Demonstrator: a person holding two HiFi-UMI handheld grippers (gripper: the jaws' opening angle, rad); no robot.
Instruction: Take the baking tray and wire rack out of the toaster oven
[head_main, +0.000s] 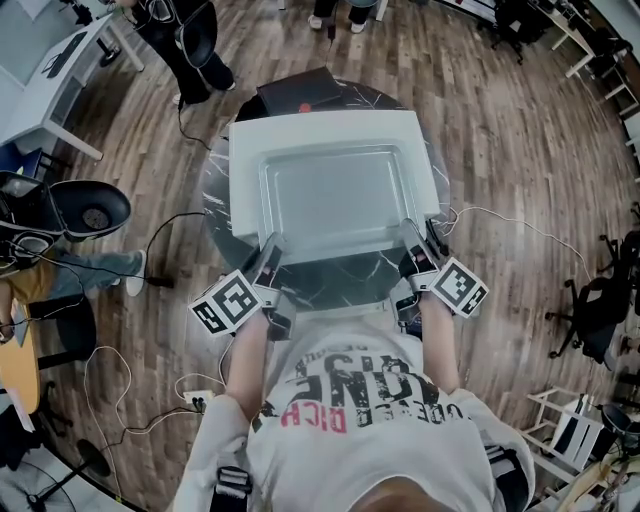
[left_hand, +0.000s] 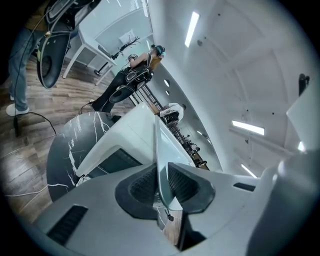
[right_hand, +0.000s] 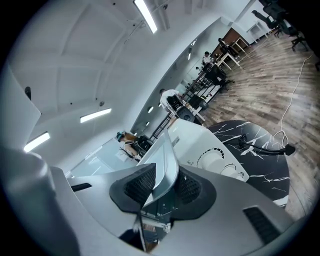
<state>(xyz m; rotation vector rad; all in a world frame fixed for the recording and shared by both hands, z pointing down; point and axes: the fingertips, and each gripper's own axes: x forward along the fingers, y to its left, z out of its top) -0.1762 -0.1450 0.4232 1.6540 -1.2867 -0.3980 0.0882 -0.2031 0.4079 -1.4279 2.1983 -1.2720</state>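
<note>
1. Now, hold both grips firm: the left gripper and the right gripper each clamp a near corner of the baking tray, which hangs level above the white toaster oven on the round table
2. Draw it evenly toward the table's near edge, without tilting
3. Set it flat before letting go; no view shows the wire rack
</note>
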